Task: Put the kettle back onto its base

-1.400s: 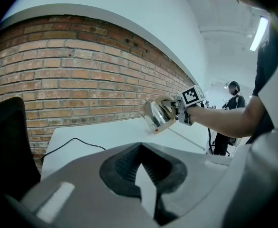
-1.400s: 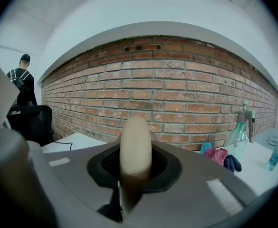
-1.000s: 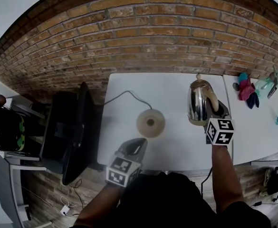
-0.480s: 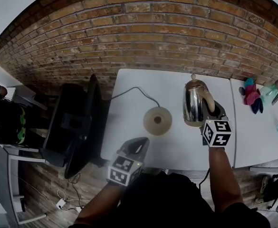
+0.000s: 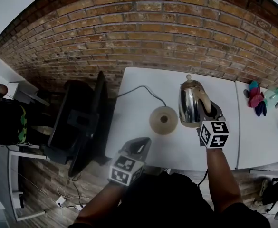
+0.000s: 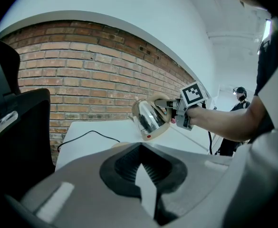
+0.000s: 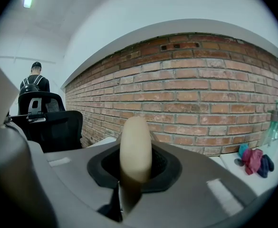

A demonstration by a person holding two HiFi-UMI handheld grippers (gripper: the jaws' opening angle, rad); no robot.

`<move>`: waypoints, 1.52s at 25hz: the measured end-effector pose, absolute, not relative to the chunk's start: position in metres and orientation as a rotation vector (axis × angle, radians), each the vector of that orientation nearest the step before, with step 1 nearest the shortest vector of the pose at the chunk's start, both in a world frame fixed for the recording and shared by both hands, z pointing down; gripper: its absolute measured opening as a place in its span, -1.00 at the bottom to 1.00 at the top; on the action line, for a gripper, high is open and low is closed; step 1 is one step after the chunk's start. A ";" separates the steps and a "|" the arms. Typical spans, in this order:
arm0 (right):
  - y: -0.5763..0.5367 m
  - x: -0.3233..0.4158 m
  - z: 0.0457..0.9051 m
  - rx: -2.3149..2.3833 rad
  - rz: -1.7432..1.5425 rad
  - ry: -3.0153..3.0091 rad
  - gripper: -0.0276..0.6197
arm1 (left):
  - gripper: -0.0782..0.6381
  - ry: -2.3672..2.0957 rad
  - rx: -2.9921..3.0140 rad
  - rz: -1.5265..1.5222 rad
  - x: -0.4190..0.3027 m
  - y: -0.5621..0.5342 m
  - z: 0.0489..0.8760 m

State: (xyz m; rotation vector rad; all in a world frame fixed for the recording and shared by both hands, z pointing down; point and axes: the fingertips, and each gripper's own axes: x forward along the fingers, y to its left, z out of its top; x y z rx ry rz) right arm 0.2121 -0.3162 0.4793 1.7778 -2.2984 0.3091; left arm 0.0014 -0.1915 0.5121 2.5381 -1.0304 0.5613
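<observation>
Right hand-held gripper (image 5: 211, 109) is clamped on the handle (image 7: 135, 148) of the kettle (image 5: 190, 104), which is lifted and tilted. The kettle has drawn nearer the base (image 5: 164, 120), now just left of that gripper; centring and lowering remain. Left hand-held gripper (image 5: 138, 146) is closed and empty at the table (image 5: 143, 87) edge.

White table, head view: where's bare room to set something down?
Bare: far strip between the kettle and the brick wall; left part, between the cord and the left hand-held gripper. Crowded: middle-right, where base, kettle and right hand-held gripper cluster.
</observation>
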 end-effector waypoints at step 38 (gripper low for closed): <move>-0.335 0.083 0.491 1.663 0.345 -2.408 -0.67 | -0.78 -1.120 2.474 0.542 -0.082 -0.176 0.514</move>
